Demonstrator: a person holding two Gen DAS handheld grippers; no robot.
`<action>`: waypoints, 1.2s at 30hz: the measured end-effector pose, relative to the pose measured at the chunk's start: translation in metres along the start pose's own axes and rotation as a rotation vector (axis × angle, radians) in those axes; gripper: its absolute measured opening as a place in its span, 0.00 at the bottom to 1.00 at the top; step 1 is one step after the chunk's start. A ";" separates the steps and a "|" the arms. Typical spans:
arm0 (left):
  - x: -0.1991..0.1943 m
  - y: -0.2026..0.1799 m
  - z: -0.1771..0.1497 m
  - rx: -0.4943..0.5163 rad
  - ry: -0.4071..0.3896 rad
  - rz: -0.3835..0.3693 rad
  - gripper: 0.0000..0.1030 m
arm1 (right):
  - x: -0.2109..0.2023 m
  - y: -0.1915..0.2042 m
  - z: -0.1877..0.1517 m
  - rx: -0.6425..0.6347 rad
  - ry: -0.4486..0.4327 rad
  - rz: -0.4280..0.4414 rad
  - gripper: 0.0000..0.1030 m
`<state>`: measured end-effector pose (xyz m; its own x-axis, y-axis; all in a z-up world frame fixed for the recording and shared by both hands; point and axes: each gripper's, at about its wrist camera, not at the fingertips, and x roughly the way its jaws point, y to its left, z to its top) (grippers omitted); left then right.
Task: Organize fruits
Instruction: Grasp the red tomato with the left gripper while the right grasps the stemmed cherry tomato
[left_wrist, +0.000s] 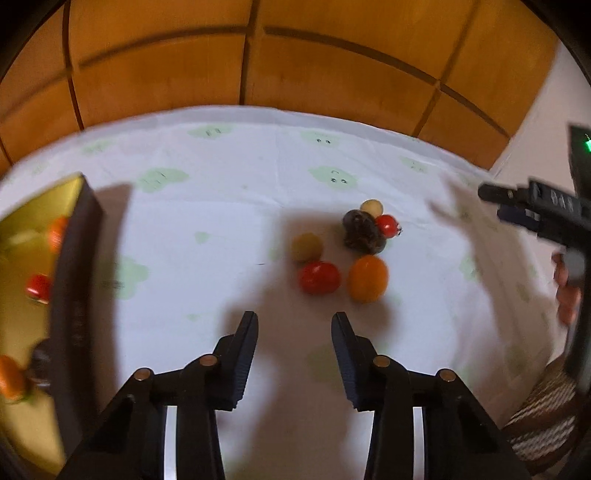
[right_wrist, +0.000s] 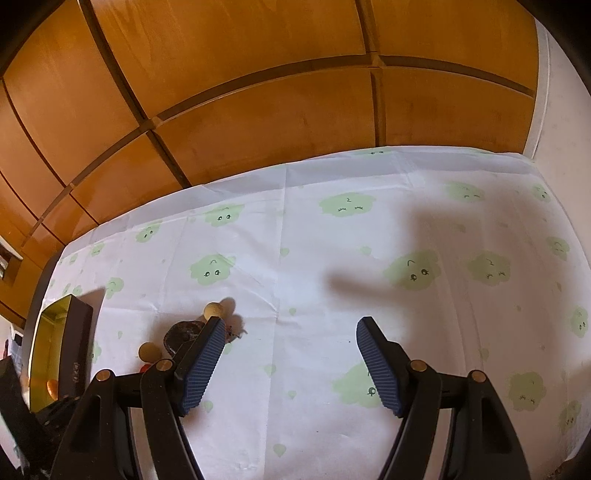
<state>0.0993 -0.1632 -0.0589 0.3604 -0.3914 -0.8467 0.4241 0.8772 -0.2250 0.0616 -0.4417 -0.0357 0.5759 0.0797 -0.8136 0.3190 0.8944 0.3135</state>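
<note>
While some fruit already lies in the box (left_wrist: 79, 258) off to the left of our left tool (left_wrist: 293, 325), a small heap remains on the counter (left_wrist: 221, 229) just ahead of it, so we judge ourselves midway through the sorting, between one drop and the next pick. Our left tool is spread apart and holds nothing; its fingers point toward the red tomato (left_wrist: 319, 277), nearest and slightly right of center, with the orange fruit (left_wrist: 368, 277) just beside it to the right. A yellow fruit (left_wrist: 307, 246) sits just beyond the tomato, and farther ahead a dark lump (left_wrist: 362, 232) touches a small red fruit (left_wrist: 387, 225) and a pale one (left_wrist: 371, 207). Our right tool (right_wrist: 291, 328) is also spread and empty, hovering over bare cloth with the heap off to its left.

Next, we think the left tool should ease forward and down until the tomato lies between the fingers, then close gently, since the round fruit may roll or nudge its neighbours.
</note>
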 end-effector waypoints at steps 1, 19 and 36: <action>0.005 0.001 0.003 -0.028 0.006 -0.016 0.41 | 0.001 0.001 0.000 -0.002 0.002 0.001 0.72; 0.052 -0.010 0.027 -0.060 0.007 -0.004 0.30 | 0.003 0.008 0.000 -0.035 0.013 0.017 0.72; 0.021 -0.005 -0.032 0.082 -0.085 0.113 0.31 | 0.019 0.010 -0.009 -0.004 0.091 0.113 0.54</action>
<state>0.0781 -0.1664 -0.0911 0.4769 -0.3171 -0.8198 0.4421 0.8926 -0.0881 0.0687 -0.4275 -0.0522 0.5373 0.2192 -0.8144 0.2528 0.8794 0.4035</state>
